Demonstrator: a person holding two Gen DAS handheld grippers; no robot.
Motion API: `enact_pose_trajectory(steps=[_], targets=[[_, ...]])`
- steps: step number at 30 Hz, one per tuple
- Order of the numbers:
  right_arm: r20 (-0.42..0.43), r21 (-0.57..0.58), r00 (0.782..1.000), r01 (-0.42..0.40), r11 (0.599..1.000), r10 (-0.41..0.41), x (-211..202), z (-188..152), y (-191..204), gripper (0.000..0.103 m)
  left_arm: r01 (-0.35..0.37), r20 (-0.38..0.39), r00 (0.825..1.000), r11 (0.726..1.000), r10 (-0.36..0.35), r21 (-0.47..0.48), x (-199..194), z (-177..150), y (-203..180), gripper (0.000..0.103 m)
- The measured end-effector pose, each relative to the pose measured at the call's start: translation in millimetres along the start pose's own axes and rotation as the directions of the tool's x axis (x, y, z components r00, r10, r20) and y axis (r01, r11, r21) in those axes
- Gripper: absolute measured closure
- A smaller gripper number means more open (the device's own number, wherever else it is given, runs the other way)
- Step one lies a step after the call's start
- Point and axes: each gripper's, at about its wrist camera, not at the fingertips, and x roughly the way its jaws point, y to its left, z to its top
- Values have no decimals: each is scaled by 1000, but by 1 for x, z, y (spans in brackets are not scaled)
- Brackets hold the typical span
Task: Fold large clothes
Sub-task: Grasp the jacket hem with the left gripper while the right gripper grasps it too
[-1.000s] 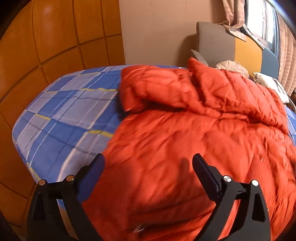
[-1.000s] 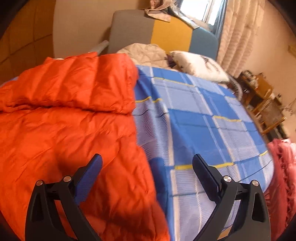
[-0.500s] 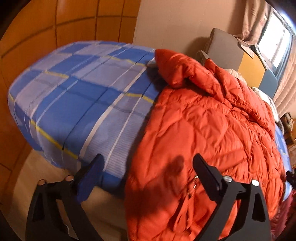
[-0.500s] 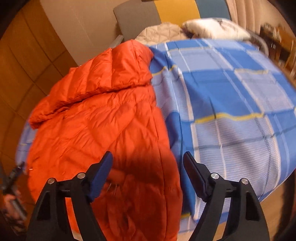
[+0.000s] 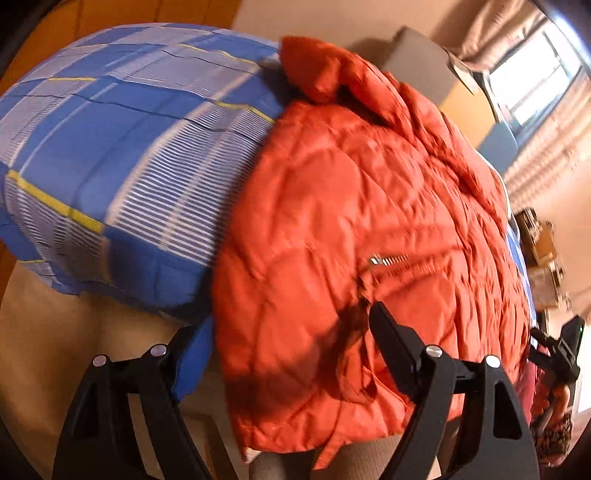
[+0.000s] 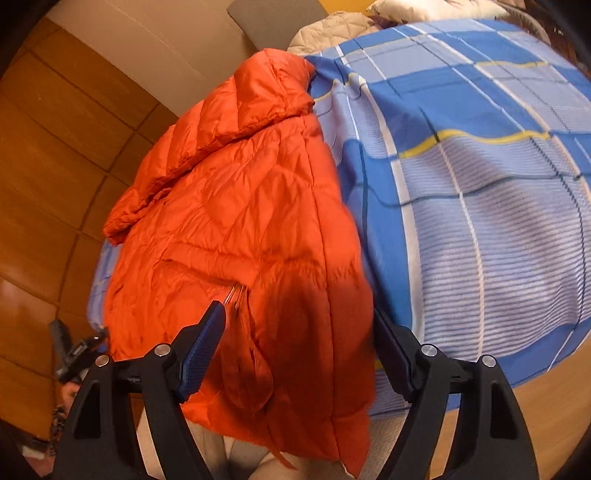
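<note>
An orange puffer jacket [image 5: 351,206] lies spread on a bed with a blue plaid sheet [image 5: 110,147], its hem hanging over the near edge. My left gripper [image 5: 291,317] points down at the hem's left corner, just below a pocket zip [image 5: 388,260]. Its jaws are closing with the jacket between them, and the pads do not press on it. In the right wrist view the jacket [image 6: 240,206] covers the left part of the sheet [image 6: 480,221]. There my right gripper [image 6: 298,310] straddles the hem's right corner, open, beside the other pocket zip [image 6: 236,295].
Wooden wall panels [image 6: 55,166] run along the bed's far left side. A grey and yellow sofa [image 5: 417,62] with a beige quilt [image 6: 332,29] stands behind the bed's head. Tan floor [image 5: 55,332] shows below the near edge. A window [image 5: 532,81] is at the back right.
Both cameras have tipped down and come in on the jacket's hem at the bed's near edge. Both pairs of jaws stand a little narrower, and the hem now lies between each pair.
</note>
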Motion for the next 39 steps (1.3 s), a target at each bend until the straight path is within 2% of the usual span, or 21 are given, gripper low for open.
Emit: enact_pose_trajectory(steps=[3, 6, 10, 13, 17, 21, 23, 25, 26, 28, 30, 35, 39], targets=[[-10, 13, 1000, -22, 1000, 22, 0, -6, -5, 29, -17, -10, 1000, 999, 17, 45, 3, -3, -7, 23], [-31, 8, 999, -33, 999, 34, -2, -10, -5, 34, -6, -34, 999, 999, 8, 51, 6, -5, -10, 24], [-54, -5, 998, -43, 999, 43, -2, -17, -5, 36, 5, -51, 999, 999, -3, 46, 6, -7, -6, 37], [-78, -10, 995, -66, 998, 65, -2, -20, -6, 36, 23, -58, 998, 999, -21, 46, 5, -8, -5, 41], [-105, -37, 992, -75, 997, 70, 1, -25, -2, 36, 32, -88, 996, 996, -25, 81, 9, -15, -8, 35], [-112, -86, 991, -82, 993, 72, -1, -27, 10, 47, 11, -96, 995, 988, 4, 153, 10, -19, -17, 35], [-113, -93, 992, -72, 993, 61, 0, -27, 9, 52, 22, -98, 995, 988, -7, 153, 8, -19, -18, 43], [-117, -87, 991, -72, 994, 61, 4, -27, 9, 61, 20, -101, 995, 987, -4, 158, 6, -19, -18, 64], [-120, -89, 991, -73, 993, 63, 5, -27, 9, 72, 22, -103, 995, 986, -5, 165, 5, -19, -17, 68], [-113, -68, 989, -99, 993, 91, 4, -26, 7, 82, 8, -91, 996, 983, 9, 185, -2, -20, -19, 85], [-103, -45, 986, -135, 990, 130, 0, -23, 4, 90, 10, -77, 997, 984, 4, 177, -9, -18, -19, 91], [-71, -39, 977, -203, 978, 200, -17, -19, 4, 93, 98, -33, 995, 991, -95, 90, -38, -14, -9, 94], [-19, 1, 950, -311, 950, 311, -37, -14, 2, 93, 171, -1, 985, 983, -171, 61, -62, -16, -7, 95]])
